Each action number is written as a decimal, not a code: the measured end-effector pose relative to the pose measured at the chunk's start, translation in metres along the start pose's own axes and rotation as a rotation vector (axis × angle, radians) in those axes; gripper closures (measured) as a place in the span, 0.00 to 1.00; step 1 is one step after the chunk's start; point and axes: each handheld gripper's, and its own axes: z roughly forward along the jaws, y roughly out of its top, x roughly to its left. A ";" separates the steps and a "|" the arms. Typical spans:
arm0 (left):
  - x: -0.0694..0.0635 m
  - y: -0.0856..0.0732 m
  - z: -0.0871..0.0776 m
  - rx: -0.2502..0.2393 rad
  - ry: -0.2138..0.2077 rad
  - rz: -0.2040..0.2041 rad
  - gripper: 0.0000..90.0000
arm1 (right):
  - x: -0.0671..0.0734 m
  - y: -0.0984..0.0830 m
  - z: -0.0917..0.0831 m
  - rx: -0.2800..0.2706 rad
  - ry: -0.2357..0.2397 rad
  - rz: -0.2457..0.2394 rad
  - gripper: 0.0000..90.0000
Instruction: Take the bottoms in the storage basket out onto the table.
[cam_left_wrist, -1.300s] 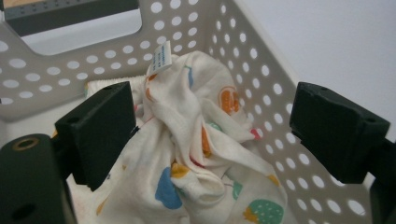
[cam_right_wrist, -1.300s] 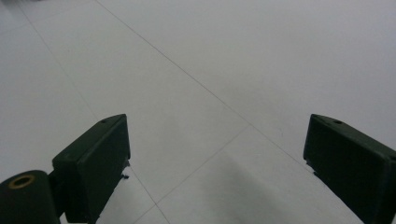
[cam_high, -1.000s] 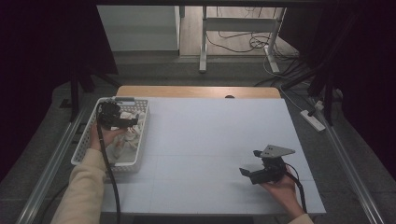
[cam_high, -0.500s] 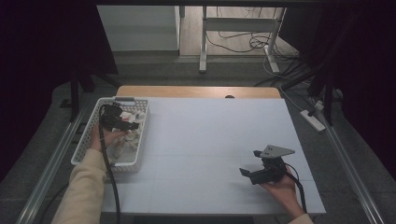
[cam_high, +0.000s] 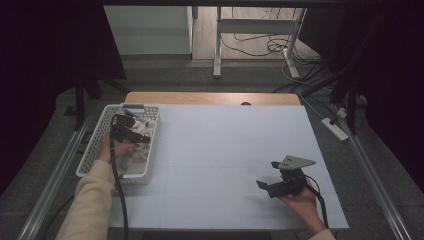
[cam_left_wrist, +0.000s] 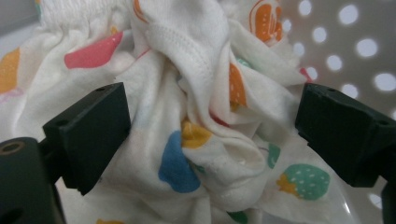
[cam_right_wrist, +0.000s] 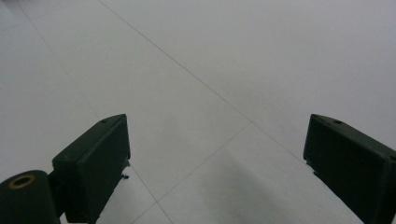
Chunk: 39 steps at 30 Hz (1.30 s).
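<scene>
We're looking down on a pale white desk (cam_high: 225, 150) crossed by thin seams, with a strip of bare wood along its far edge. Beyond it we see grey floor, the white legs of a stand, loose cables and a power strip (cam_high: 335, 129) lying off to the right; dark curtains close in on both sides.

At the left edge of the desk sits a white perforated basket (cam_high: 92, 155). Our left hand-held gripper (cam_high: 131, 134) is down inside it, and in the left gripper view we have the crumpled cloth (cam_left_wrist: 201, 116) right in front of us: white fabric printed with orange, pink, blue and green fruit shapes, bunched up against the basket's dotted wall. The jaws stand wide apart, one on each side of the bundle, released and not pinching it; whether they touch the fabric, we cannot tell.

Over on the right, near the front of the desk, our right hand-held gripper (cam_high: 267, 186) rests low in the hand, its grey plate on top. In the right gripper view its jaws are spread open too, holding nothing, with bare white desk surface between them.
</scene>
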 end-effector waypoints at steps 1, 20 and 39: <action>0.000 0.000 0.000 0.000 0.000 0.000 0.11 | 0.000 0.000 0.000 0.000 0.000 -0.001 0.08; 0.002 -0.003 0.016 0.112 0.021 -0.018 0.12 | 0.001 0.000 -0.002 0.000 -0.002 -0.001 0.08; 0.004 -0.006 0.008 0.061 0.018 -0.029 0.79 | 0.002 0.000 -0.002 0.007 -0.006 -0.005 0.08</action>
